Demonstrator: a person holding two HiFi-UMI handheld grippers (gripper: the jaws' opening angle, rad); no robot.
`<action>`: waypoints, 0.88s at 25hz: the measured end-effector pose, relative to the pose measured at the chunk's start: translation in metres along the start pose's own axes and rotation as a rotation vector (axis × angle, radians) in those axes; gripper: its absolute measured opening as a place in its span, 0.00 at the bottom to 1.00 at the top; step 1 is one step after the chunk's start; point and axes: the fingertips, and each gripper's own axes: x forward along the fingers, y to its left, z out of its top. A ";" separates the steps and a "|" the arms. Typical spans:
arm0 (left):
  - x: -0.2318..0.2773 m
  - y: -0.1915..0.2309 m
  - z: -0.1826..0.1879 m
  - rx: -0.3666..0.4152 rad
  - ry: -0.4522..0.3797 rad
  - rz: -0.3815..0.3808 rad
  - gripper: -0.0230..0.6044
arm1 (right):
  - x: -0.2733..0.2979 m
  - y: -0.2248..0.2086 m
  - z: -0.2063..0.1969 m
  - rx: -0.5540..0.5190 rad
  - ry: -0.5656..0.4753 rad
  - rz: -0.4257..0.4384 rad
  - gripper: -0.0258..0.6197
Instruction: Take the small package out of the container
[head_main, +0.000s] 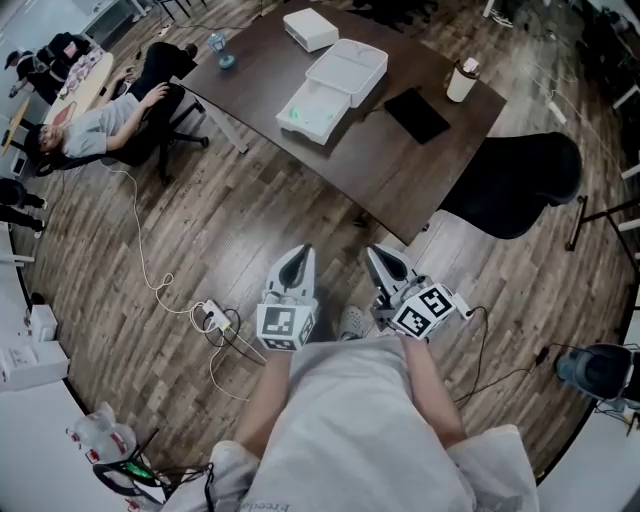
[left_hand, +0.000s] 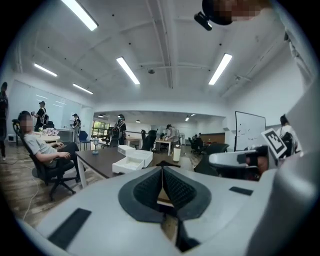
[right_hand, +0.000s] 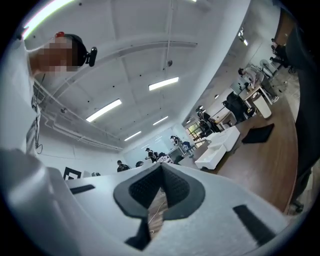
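Observation:
An open white container (head_main: 330, 88) stands on the dark table (head_main: 260, 75), its lid raised behind it. Something small and greenish (head_main: 296, 113), perhaps the package, lies in its near tray. I stand well back from the table, holding both grippers close to my body above the floor. The jaws of my left gripper (head_main: 297, 266) are shut with nothing between them, and so are those of my right gripper (head_main: 388, 264). The container (left_hand: 132, 161) shows far off in the left gripper view, and the container (right_hand: 220, 147) also appears in the right gripper view.
On the table are a second white box (head_main: 310, 28), a black pad (head_main: 417, 115), a white cup (head_main: 462, 80) and a small blue object (head_main: 222, 52). A black chair (head_main: 520, 180) stands at the table's near right. A person sits at the left (head_main: 110, 122). A power strip with cables (head_main: 212, 318) lies on the floor.

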 end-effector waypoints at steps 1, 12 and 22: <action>0.006 0.006 -0.009 0.002 0.043 0.014 0.05 | 0.004 -0.006 -0.003 0.023 0.020 -0.004 0.04; 0.070 0.085 -0.025 -0.058 0.209 0.022 0.05 | 0.091 -0.043 -0.035 0.007 0.283 0.022 0.05; 0.126 0.168 -0.021 -0.090 0.251 -0.062 0.05 | 0.182 -0.097 -0.036 -0.187 0.489 -0.042 0.08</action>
